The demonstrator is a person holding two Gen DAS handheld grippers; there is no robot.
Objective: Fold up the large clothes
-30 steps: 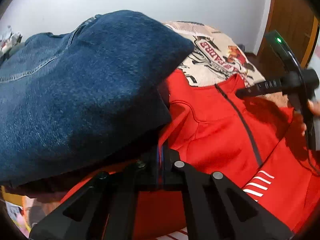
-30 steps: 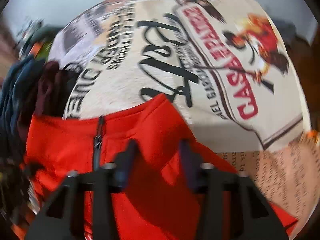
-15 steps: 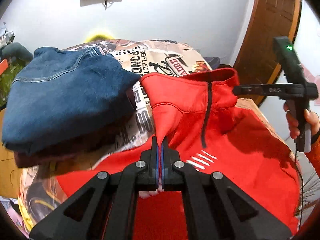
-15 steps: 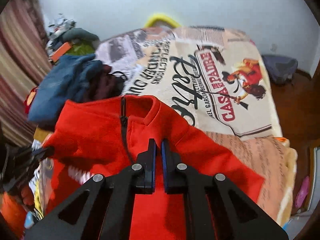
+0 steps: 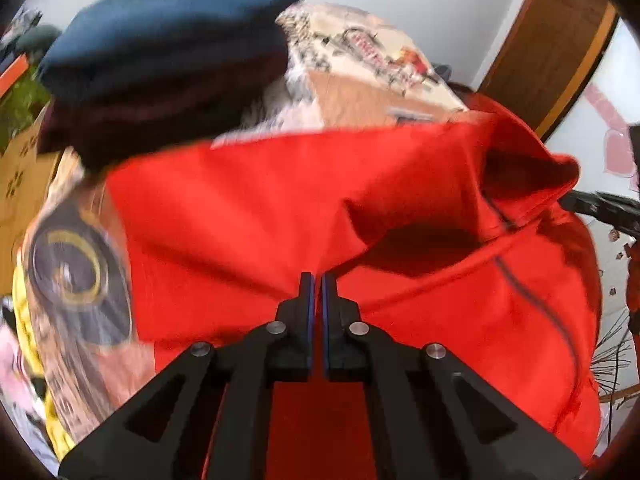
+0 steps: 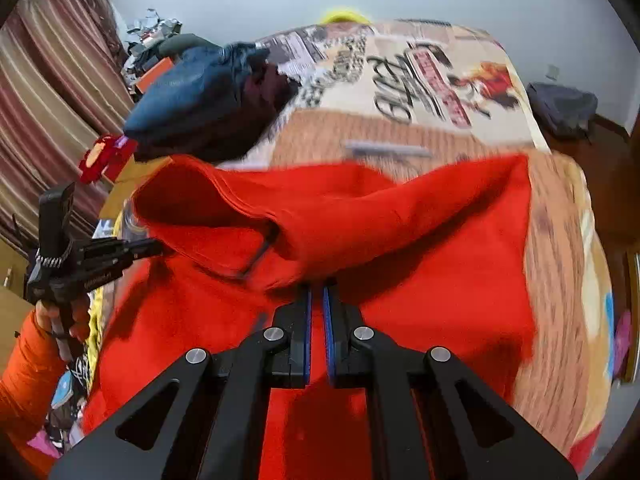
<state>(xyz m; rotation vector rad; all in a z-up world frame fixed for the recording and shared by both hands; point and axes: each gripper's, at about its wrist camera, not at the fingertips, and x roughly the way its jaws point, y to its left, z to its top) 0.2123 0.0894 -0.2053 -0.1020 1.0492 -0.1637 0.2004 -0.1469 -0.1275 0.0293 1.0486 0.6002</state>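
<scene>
Both wrist cams are looking steeply down along their fingers, sitting close over the red jacket (image 5: pixel 248 216) on the bed. Left view is facing toward the door (image 5: pixel 548 44), right toward the curtain (image 6: pixel 48 92). Both are sharing jacket, printed bedspread (image 6: pixel 404 80), folded jeans (image 5: pixel 168 32).

My left gripper (image 5: pixel 316 280) and right gripper (image 6: pixel 316 292) both point steeply down, jaws pinched together; my orange sleeve (image 6: pixel 28 364) shows.

Motion blur smears the bedspread (image 6: pixel 420 92) print, and the red jacket (image 5: pixel 280 208) perhaps hides its lower half.
</scene>
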